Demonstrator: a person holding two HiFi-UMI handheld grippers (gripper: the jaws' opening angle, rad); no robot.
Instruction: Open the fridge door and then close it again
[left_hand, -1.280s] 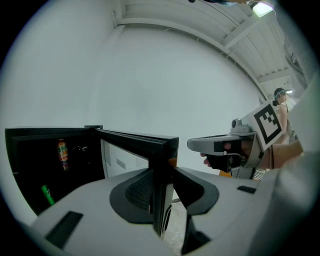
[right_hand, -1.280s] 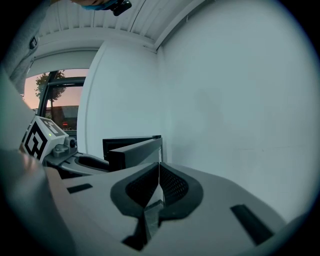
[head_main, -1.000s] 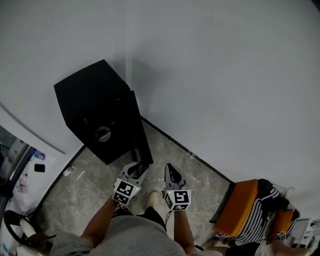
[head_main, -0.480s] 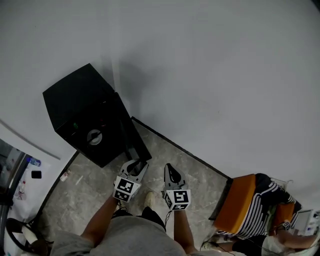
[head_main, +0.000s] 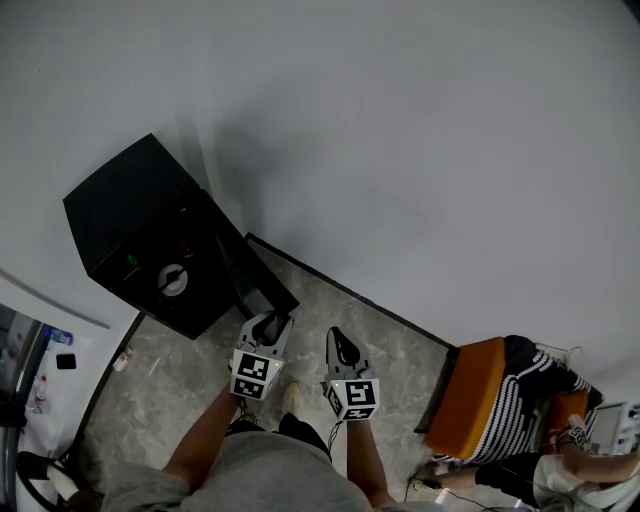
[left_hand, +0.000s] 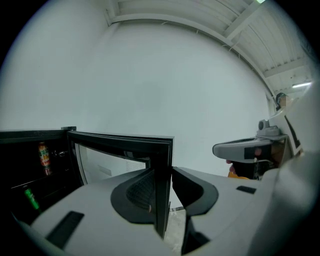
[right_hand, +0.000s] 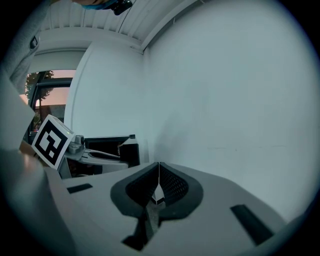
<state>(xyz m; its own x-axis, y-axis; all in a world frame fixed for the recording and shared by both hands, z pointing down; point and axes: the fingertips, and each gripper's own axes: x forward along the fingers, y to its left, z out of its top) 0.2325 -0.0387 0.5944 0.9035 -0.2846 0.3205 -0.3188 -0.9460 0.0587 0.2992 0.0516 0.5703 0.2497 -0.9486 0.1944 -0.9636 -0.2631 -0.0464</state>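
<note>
Your left hand-held gripper (head_main: 274, 322) clamps the free edge of the open fridge door (left_hand: 120, 141), held between its jaws. The right hand-held gripper (right_hand: 158, 176), just beside it, is pinched shut on nothing. Swing too fast and the narrow edge may slip free, so the door slams

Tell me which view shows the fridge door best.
Left gripper view: the fridge door stands close up, edge in the left gripper. Head view shows it small from above; right gripper view, a dark sliver.
</note>
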